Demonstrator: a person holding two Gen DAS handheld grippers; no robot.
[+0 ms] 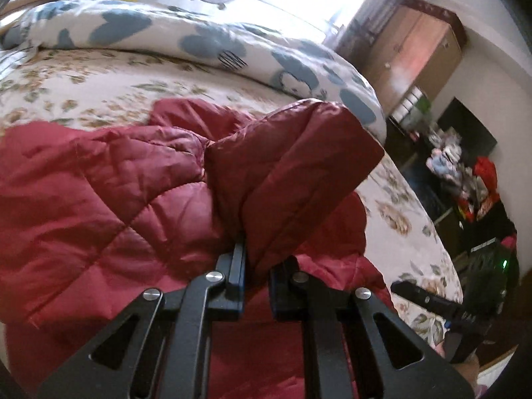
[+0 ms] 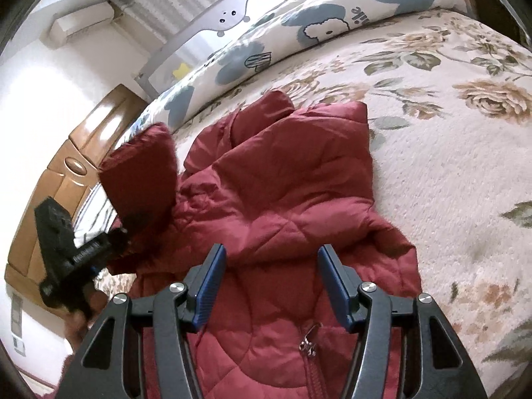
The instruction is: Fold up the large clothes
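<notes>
A dark red quilted jacket (image 1: 109,193) lies spread on a bed with a floral cover (image 1: 83,79). My left gripper (image 1: 254,256) is shut on one sleeve (image 1: 292,166) and holds its cuff end up above the jacket body. In the right wrist view the same left gripper (image 2: 109,236) shows at the left with the raised sleeve (image 2: 143,173). My right gripper (image 2: 272,259) hovers open over the jacket (image 2: 282,186), just above the zipper pull (image 2: 307,342), with nothing between its blue pads (image 2: 207,286). In the left wrist view the right gripper (image 1: 432,302) is only partly seen at the lower right.
A rolled duvet with blue flowers (image 2: 332,13) lies along the bed's far side against a grey rail (image 2: 229,16). A wooden headboard (image 2: 76,166) stands at one end. Past the bed's other edge are a wooden wardrobe (image 1: 415,53) and a cluttered pile (image 1: 465,179).
</notes>
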